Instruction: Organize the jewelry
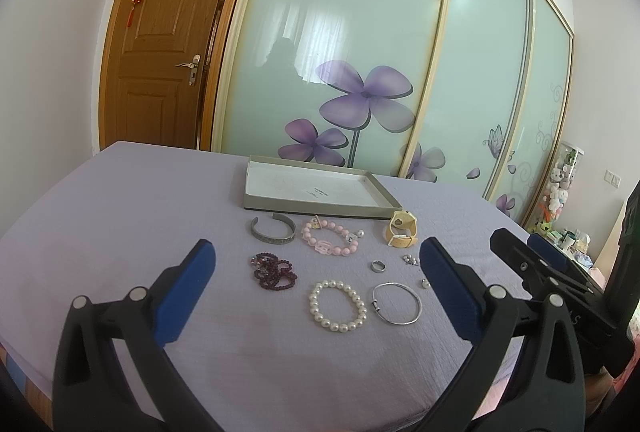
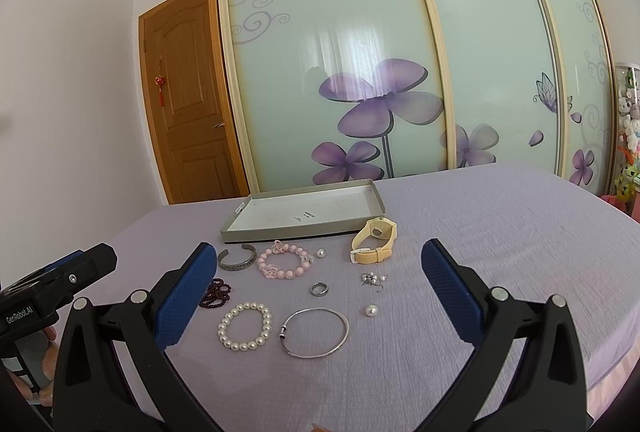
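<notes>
Jewelry lies on a lilac bed sheet (image 1: 120, 216) in front of a shallow grey tray (image 1: 256, 206), also in the right wrist view (image 2: 228, 234). I see a white pearl bracelet (image 1: 338, 306) (image 2: 245, 327), a thin silver bangle (image 1: 397, 303) (image 2: 315, 332), a dark red bead bracelet (image 1: 274, 271) (image 2: 216, 293), a pink bead bracelet (image 1: 330, 241) (image 2: 283, 259), a silver cuff (image 1: 273, 231) (image 2: 237, 257), a ring (image 1: 377, 266) (image 2: 319, 288), a yellow watch (image 1: 401, 228) (image 2: 374, 240) and small earrings (image 2: 374, 278). My left gripper (image 1: 318, 264) and right gripper (image 2: 316, 264) are open and empty above the near jewelry.
The tray holds only a white liner. The right gripper's body (image 1: 552, 272) shows at the right of the left view; the left gripper's body (image 2: 52, 284) shows at the left of the right view. A sliding wardrobe (image 1: 360, 52) and wooden door (image 1: 160, 44) stand behind the bed.
</notes>
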The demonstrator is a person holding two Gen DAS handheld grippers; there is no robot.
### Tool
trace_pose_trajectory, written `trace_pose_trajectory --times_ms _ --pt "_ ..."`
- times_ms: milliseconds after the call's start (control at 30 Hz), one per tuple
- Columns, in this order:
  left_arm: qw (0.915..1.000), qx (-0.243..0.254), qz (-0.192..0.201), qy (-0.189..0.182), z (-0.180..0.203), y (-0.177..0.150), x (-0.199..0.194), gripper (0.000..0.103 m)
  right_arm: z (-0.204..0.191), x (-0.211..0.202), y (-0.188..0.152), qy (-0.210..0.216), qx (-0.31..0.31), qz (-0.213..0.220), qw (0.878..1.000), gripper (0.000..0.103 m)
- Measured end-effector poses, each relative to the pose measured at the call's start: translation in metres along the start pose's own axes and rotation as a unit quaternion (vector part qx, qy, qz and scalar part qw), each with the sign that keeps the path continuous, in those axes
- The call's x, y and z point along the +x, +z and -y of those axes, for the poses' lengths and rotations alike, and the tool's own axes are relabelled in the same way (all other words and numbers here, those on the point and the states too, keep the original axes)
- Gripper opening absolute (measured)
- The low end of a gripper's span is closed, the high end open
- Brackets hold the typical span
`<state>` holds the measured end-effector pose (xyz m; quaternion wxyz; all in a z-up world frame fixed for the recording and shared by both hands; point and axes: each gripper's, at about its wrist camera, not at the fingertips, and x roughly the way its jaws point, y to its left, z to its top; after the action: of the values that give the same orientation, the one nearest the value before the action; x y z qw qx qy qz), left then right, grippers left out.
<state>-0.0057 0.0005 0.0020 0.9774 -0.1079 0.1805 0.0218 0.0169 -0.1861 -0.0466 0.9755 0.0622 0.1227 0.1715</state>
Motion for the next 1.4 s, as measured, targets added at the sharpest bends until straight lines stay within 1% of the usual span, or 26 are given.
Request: trace_pose_trajectory --times_ms 433,700,1100,1233,1400 --pt "1.0 -0.001 0.0 0.0 0.0 0.0 0.001 0.101 0.0 0.0 0.002 0.0 0.0 -0.001 1.0 0.102" --pt "1.0 -0.001 0.0 0.0 0.0 0.0 0.0 0.101 0.004 0.002 -0.007 -0.001 0.001 -0.001 1.0 0.102" --pt "1.0 -0.001 -0.002 0.002 0.0 -0.001 0.002 0.101 0.005 0.004 -0.007 0.001 0.002 -0.005 1.0 0.102" --pt "0.9999 -0.001 -0.012 0.003 0.003 -0.004 0.01 0.101 0.014 0.013 -0.014 -0.003 0.006 -0.028 1.0 0.102" --pt "0.999 -0.001 -0.041 0.015 -0.004 -0.007 0.025 0.101 0.025 0.037 -0.025 -0.018 0.008 -0.084 0.996 0.102"
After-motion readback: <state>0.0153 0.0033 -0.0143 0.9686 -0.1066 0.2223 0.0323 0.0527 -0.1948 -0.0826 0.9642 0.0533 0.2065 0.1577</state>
